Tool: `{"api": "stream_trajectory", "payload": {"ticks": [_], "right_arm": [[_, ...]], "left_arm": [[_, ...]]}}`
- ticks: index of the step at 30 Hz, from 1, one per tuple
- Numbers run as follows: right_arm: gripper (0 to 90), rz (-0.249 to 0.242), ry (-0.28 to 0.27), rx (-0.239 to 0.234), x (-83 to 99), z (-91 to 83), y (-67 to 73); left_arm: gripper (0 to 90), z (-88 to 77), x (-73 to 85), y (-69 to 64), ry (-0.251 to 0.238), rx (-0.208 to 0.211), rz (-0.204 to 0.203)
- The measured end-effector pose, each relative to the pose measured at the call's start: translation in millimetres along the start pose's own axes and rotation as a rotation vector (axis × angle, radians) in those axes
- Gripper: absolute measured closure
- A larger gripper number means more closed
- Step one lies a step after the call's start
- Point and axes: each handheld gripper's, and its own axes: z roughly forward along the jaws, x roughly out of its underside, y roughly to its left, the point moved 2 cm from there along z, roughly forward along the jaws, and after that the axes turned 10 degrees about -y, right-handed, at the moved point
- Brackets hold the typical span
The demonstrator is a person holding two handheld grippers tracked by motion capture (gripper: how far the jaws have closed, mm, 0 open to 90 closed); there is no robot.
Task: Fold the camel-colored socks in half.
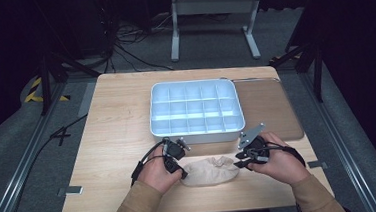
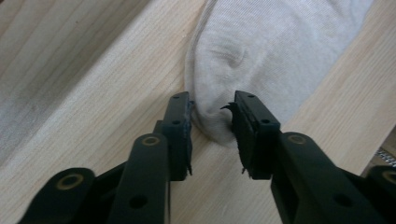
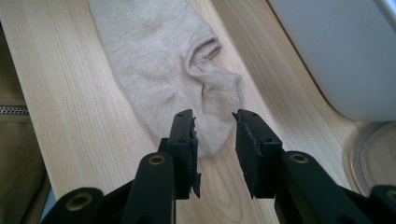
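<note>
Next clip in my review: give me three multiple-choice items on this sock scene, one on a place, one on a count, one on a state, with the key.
1. Where does the beige sock lie?
A. inside the compartment tray
B. on the wooden table between the tray and the person
C. on the floor

2. How many socks are on the table?
A. one
B. two
C. three

3. How do the jaws of the left gripper stand?
A. shut tight with nothing between them
B. apart, with one end of the sock between them
C. clamped on the tray's rim

Key: 1 B, the sock rests on the table in front of the white compartment tray. 2 A, a single sock lies between the two grippers. 3 B, the left gripper view shows a gap with the sock's rounded end in it.
</note>
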Motion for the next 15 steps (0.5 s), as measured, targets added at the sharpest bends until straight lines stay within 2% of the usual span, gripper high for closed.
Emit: {"api": "stream_trajectory", "payload": {"ticks": [6,9,10,12,15], "right_arm": [[67.2,-0.008,-0.015,-0.007,-2.1,-3.2,2.2],[68.1,-0.009,-0.014,-0.004,-2.6,-2.9,3.1],[68.9,-0.008,-0.012,-0.001,-2.8,-2.9,3.1],[73.5,-0.002,-0.009,0.0,-3.4,-1.9,3.6],[82.7,0.009,-0.016,-0.006,-4.9,-1.2,4.7]], "left_arm": [[68.2,0.7,-0.5,-3.0,0.007,-0.016,0.006],[81.3,1.7,-0.6,-4.9,0.015,-0.005,0.002],[81.3,1.6,-0.5,-5.4,0.009,-0.005,-0.005],[84.3,1.5,-0.2,-5.0,-0.002,-0.001,-0.029],[85.3,-0.3,-0.2,-4.1,-0.008,0.005,-0.036]]}}
